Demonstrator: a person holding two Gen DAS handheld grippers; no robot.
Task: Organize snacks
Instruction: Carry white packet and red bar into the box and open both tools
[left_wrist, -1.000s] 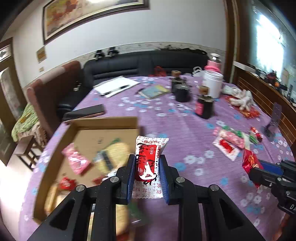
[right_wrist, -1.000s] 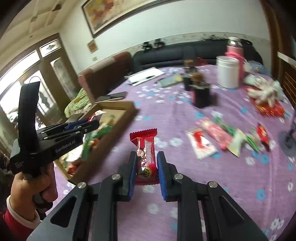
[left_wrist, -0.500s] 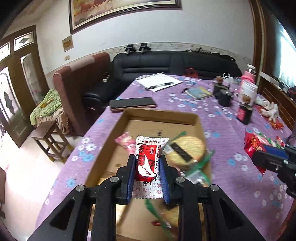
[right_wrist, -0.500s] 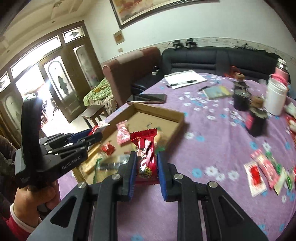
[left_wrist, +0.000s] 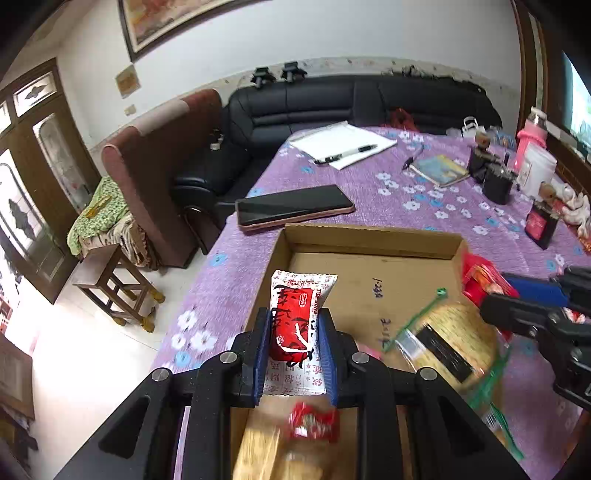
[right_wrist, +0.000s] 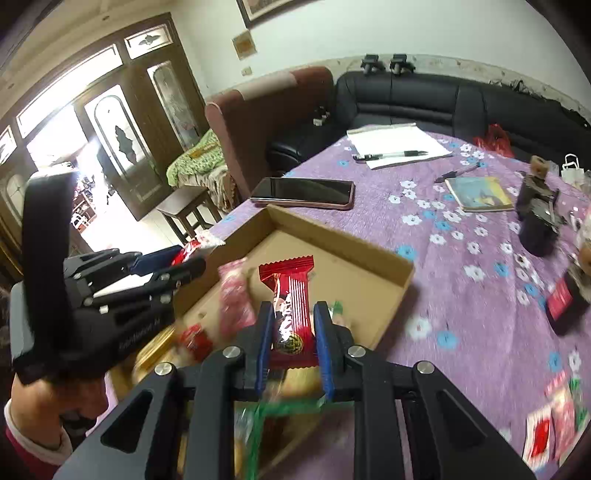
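Packet lengthwise in left hand-held gripper, red bar likewise in right, both pinched.

- On the white-and-red snack packet at the centre of your left wrist view, you can make out "ENDSWELL" running up the right edge of the red panel; the Chinese characters there are too small to read.
- The cardboard box floor, right of centre in that view, carries dark handwritten marks you cannot read.
- On your left gripper body, at the left of the right wrist view, the white lettering is blurred beyond reading.
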